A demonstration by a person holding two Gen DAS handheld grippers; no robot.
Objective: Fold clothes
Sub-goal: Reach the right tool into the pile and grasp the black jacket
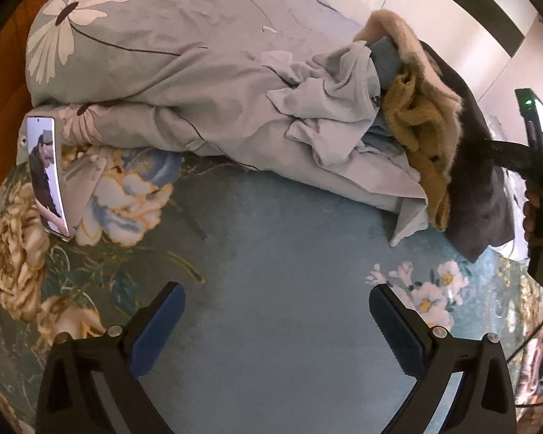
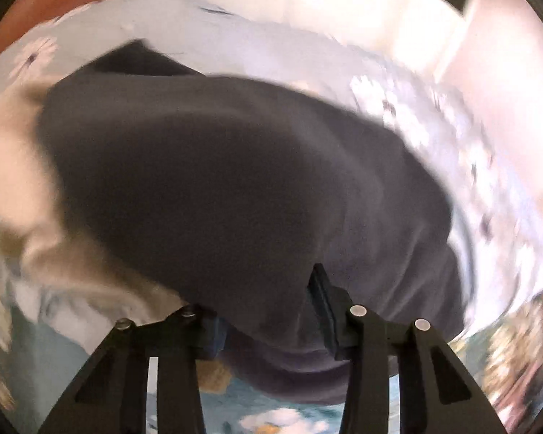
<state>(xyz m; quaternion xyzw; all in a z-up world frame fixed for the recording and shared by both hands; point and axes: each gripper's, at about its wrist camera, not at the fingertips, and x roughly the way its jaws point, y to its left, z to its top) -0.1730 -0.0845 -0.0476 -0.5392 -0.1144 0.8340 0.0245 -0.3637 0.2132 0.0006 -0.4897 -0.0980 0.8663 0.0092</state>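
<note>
Right gripper [image 2: 264,311] is pinching the dark garment [image 2: 235,181] at its hem, at 3 o'clock on the bed [image 1: 271,253]. Left gripper [image 1: 277,311] is hovering, fingers spread. The garment looks soft and light; grip a second edge.

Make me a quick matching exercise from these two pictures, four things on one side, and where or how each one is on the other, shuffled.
Column one:
1. phone
2. mustard knit
3. dark garment
4. left tongs

Column two:
A. clamped in the right tongs
B. open above bare blue bedspread
C. propped against the daisy-print quilt, screen lit
D. in the clothes pile, between the pale grey fabric and the dark garment

Pairs: 1-C, 2-D, 3-A, 4-B
</note>
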